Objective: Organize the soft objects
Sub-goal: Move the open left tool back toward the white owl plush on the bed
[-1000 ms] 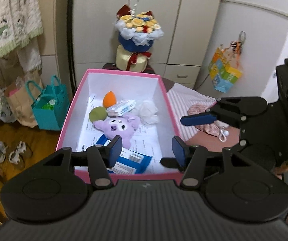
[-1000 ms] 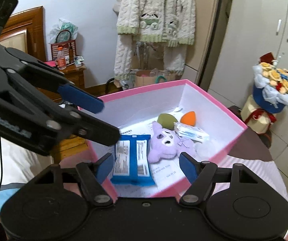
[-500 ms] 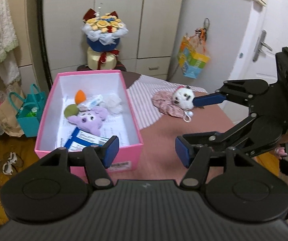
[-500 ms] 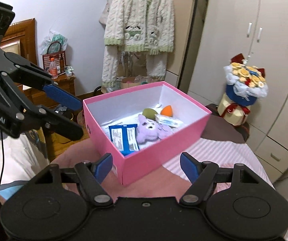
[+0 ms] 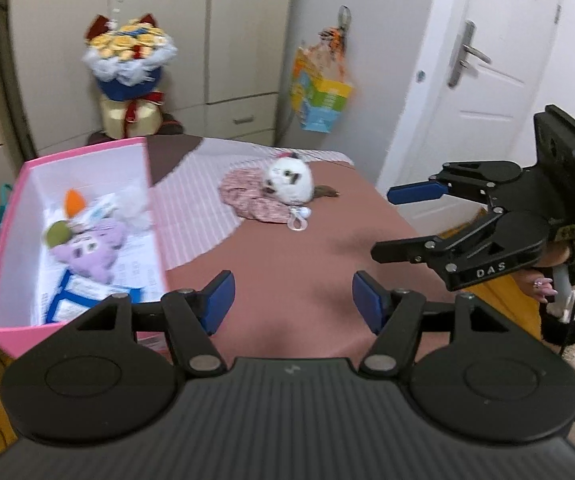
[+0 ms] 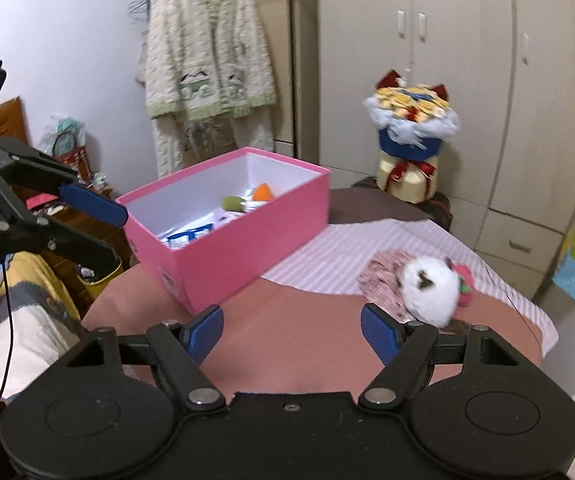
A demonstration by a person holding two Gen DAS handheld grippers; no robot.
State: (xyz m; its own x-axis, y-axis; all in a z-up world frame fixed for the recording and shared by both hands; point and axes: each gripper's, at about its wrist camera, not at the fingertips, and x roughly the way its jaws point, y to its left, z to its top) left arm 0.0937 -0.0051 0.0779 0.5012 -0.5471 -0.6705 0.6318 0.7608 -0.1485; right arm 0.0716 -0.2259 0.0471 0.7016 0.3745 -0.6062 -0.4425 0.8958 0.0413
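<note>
Both views have swung away from the open pink cardboard box (image 5: 152,216), which filled the frames a second ago and now sits at the left of the brown and pink-striped tabletop (image 5: 295,248), while a round white plush toy with dark patches (image 5: 290,178) has come into sight on the far right part.

Left tongs (image 5: 290,304) hang over bare brown cloth with blue pads (image 5: 220,300) apart and still widening; nothing lies between them. Right tongs (image 6: 292,330) are likewise spread and empty above the near tabletop, and they show from the side at the right of the left wrist view (image 5: 399,220).

That white plush rests on a crumpled pink patterned fabric piece (image 5: 247,204), touching it, with a pale keychain clip (image 5: 299,218) just beside its near edge. In the right wrist view the plush (image 6: 429,284) lies just beyond the right pad.

Inside the box lie a purple plush toy with ears (image 5: 91,250), an orange teardrop sponge (image 5: 74,202), an olive-green round sponge (image 5: 57,232), a white fluffy ball (image 5: 135,204) and a blue-and-white packet (image 5: 87,292) at the near end.

Behind the tabletop stands a bouquet in blue wrapping (image 5: 129,64) before pale wardrobe doors (image 5: 227,32).
</note>
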